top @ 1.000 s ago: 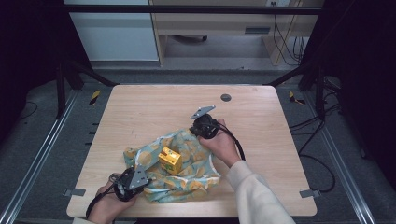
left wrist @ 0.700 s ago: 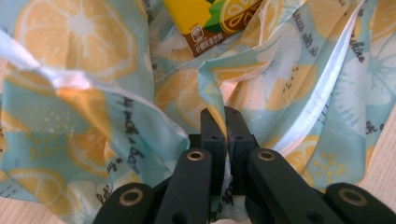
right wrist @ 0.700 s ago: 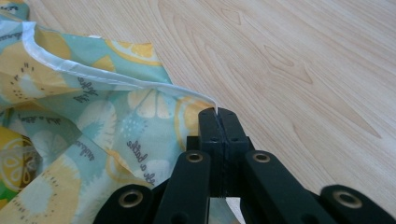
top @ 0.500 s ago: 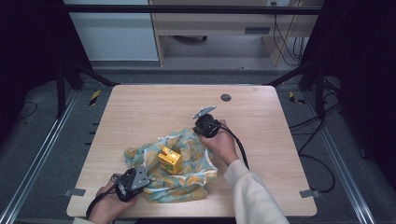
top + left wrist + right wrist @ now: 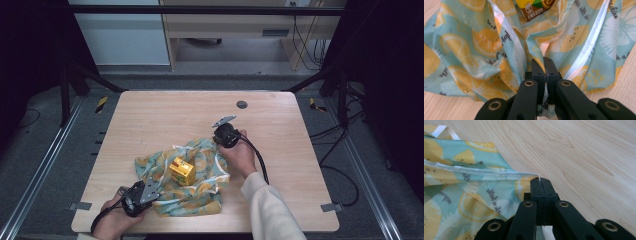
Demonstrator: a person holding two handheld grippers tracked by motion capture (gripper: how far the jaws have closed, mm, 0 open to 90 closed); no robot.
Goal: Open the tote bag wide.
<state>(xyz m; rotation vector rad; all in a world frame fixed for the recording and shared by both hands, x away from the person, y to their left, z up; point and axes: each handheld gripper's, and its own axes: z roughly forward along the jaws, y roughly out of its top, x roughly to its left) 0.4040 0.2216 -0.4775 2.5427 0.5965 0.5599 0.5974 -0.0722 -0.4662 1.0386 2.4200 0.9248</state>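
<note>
A light blue cloth [image 5: 200, 175] printed with orange slices lies rumpled on the wooden table, with a small yellow carton [image 5: 182, 171] standing on its middle. My left gripper [image 5: 150, 186] is at the cloth's near left corner, shut on a gathered fold of it [image 5: 543, 60]. My right gripper [image 5: 218, 138] is at the far right corner, shut on the cloth's white-edged hem [image 5: 539, 179]. In the left gripper view the cloth [image 5: 481, 45] rises in folds and the carton's lower part [image 5: 535, 7] shows at the top.
The wooden table [image 5: 165, 115] has bare board behind and to the right of the cloth. A small dark round grommet [image 5: 242, 104] sits near the far edge. Black frame posts and cables stand around the table.
The right gripper has drawn its corner of the cloth a little farther away and to the right. The left gripper has hardly moved.
</note>
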